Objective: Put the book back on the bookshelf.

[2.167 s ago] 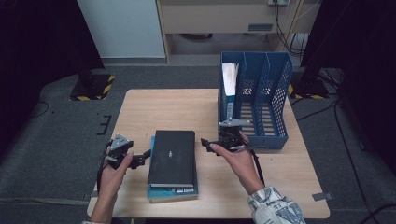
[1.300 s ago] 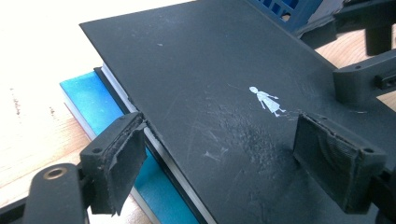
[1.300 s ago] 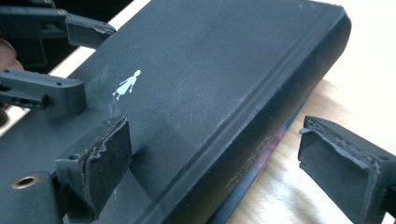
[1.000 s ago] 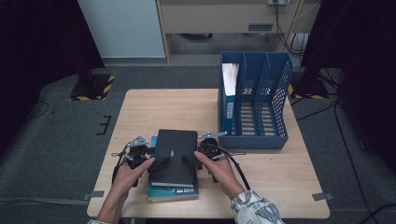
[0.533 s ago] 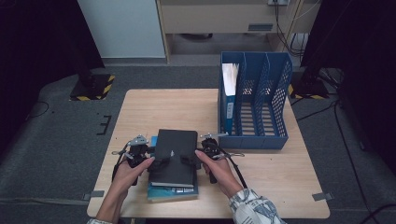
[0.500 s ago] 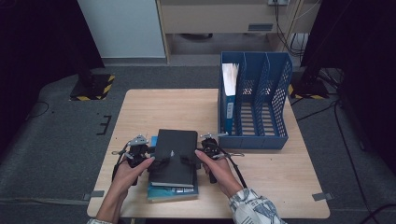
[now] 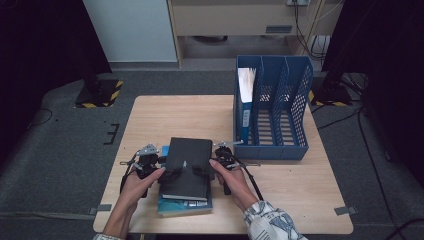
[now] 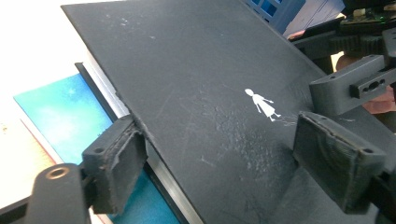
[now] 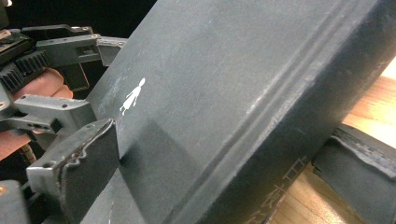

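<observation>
A black book (image 7: pixel 187 160) with a small white figure on its cover lies on a teal book (image 7: pixel 185 206) near the table's front edge. My left gripper (image 7: pixel 166 169) straddles its left edge. In the left gripper view (image 8: pixel 224 158) the jaws have just been closing; the lower pad (image 8: pixel 116 161) touches the page edge and the upper pad (image 8: pixel 336 161) sits close over the cover (image 8: pixel 210 70). My right gripper (image 7: pixel 203 167) straddles the spine side. In the right gripper view (image 9: pixel 219 172) one pad (image 9: pixel 88 163) rests on the cover (image 9: pixel 233 70), while the other pad (image 9: pixel 359 163) lies below the spine with wood showing between.
A blue file holder (image 7: pixel 280 151) with three slots stands at the table's back right. Its left slot holds a blue binder (image 7: pixel 244 117) and white papers (image 7: pixel 246 82). Bare wooden table (image 7: pixel 165 115) stretches behind the books and to the right front.
Both grippers came inward from beside the books to the black book's two edges. Over the last second they have held there with hardly any shift.
</observation>
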